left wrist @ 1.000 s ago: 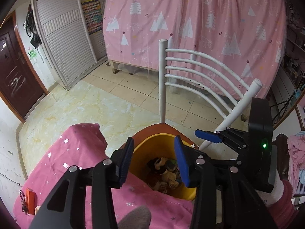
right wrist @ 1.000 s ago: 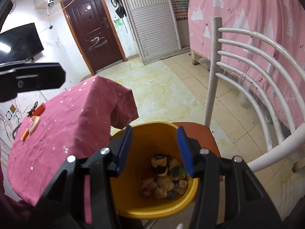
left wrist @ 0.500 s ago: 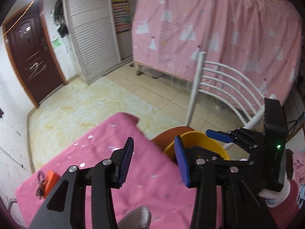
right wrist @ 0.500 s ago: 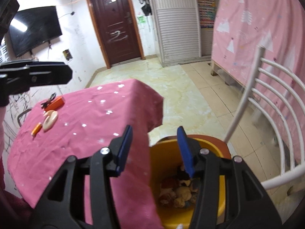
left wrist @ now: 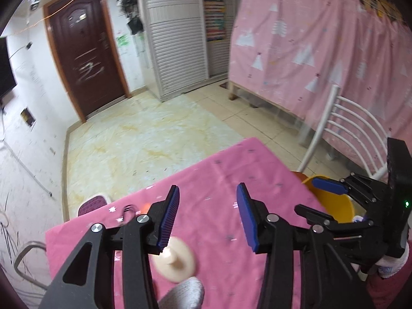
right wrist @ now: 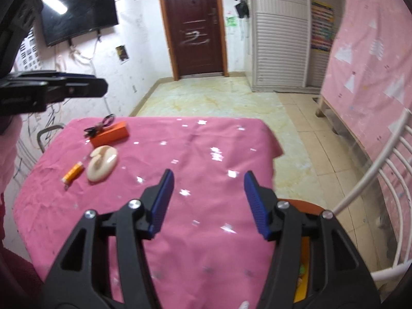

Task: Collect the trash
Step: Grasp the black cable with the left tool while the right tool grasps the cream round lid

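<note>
Both claws, left claw (left wrist: pixel 207 216) and right claw (right wrist: pixel 208 203), released over the pink table (right wrist: pixel 206 144); right jaws just widened; cream shell (right wrist: pixel 102 163) at ten o'clock.

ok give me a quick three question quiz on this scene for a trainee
1. True or false: the right gripper holds a piece of trash.
2. Which lies nearest the cream shell-shaped item on the pink tablecloth? A) orange box B) small orange tube C) white chair
3. What colour is the bin beside the table?

Key: 1 false, its jaws are open and empty. 2 B. 3 yellow.
</note>
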### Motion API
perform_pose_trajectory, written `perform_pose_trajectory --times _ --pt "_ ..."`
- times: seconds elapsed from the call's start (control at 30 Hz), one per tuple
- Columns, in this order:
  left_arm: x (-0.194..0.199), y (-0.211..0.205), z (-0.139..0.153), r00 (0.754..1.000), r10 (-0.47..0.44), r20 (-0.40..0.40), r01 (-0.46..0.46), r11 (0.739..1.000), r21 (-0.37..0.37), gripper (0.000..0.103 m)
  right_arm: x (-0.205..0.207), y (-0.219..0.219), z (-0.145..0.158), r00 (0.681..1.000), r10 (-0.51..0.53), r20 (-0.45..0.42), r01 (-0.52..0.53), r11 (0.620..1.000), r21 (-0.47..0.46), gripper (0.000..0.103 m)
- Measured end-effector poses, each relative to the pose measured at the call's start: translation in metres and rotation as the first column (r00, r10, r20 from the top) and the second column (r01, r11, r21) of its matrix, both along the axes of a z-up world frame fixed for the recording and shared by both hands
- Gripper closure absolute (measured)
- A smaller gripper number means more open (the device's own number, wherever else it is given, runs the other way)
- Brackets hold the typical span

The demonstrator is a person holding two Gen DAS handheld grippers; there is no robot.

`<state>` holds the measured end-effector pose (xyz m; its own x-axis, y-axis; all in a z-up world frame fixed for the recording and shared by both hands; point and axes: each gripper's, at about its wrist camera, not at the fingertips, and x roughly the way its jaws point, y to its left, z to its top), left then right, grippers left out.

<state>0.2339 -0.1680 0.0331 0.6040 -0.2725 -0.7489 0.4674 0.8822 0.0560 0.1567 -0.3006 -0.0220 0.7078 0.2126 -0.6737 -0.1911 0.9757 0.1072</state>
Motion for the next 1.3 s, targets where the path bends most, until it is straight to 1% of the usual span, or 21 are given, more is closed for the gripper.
perform_pose_trajectory --times 0.2,0.3,0.43,0.5,0.57,0.7,0.9,1.03,1.17,1.2,1.3 --pt "0.014 0.042 -0.011 0.999 0.045 -0.008 -0.045 0.999 0.024 0.065 0.014 0.038 -0.003 0.998 0.065 -0.016 -0.065 0.998 -0.014 0.049" --pt "0.022 0.061 -0.018 0.997 0.068 -0.023 -0.068 0.998 0.019 0.064 0.019 0.055 -0.005 0.995 0.093 -0.029 -0.093 0.995 -0.018 0.049" --pt "0.035 0.082 -0.028 0.995 0.091 -0.045 -0.090 0.996 0.013 0.064 0.027 0.073 -0.007 0.990 0.131 -0.048 -0.131 0.991 -0.002 0.048" --pt "0.042 0.085 -0.034 0.994 0.098 -0.056 -0.098 0.995 0.011 0.064 0.031 0.085 -0.009 0.986 0.155 -0.060 -0.154 0.988 0.009 0.047" --pt "0.052 0.093 -0.041 0.992 0.104 -0.074 -0.103 0.995 0.007 0.064 0.034 0.095 -0.012 0.982 0.176 -0.070 -0.175 0.984 0.019 0.038" --pt "0.065 0.106 -0.060 0.988 0.112 -0.103 -0.111 0.994 0.014 0.064 0.039 0.119 -0.018 0.971 0.219 -0.093 -0.219 0.976 0.017 0.037" --pt "0.078 0.113 -0.084 0.984 0.114 -0.140 -0.112 0.993 0.026 0.064 0.045 0.143 -0.028 0.957 0.263 -0.123 -0.265 0.964 0.006 0.037" --pt "0.085 0.115 -0.096 0.982 0.090 -0.169 -0.088 0.996 0.014 0.064 0.047 0.153 -0.031 0.950 0.280 -0.139 -0.283 0.959 -0.003 0.037" --pt "0.087 0.120 -0.105 0.978 0.081 -0.191 -0.084 0.996 -0.005 0.065 0.050 0.160 -0.031 0.945 0.290 -0.150 -0.295 0.955 -0.013 0.037" --pt "0.088 0.121 -0.107 0.977 0.079 -0.198 -0.083 0.996 -0.014 0.066 0.051 0.161 -0.031 0.944 0.293 -0.152 -0.299 0.954 -0.015 0.037" --pt "0.088 0.126 -0.110 0.976 0.070 -0.206 -0.080 0.996 -0.045 0.086 0.054 0.167 -0.033 0.940 0.301 -0.161 -0.307 0.951 -0.019 0.037"
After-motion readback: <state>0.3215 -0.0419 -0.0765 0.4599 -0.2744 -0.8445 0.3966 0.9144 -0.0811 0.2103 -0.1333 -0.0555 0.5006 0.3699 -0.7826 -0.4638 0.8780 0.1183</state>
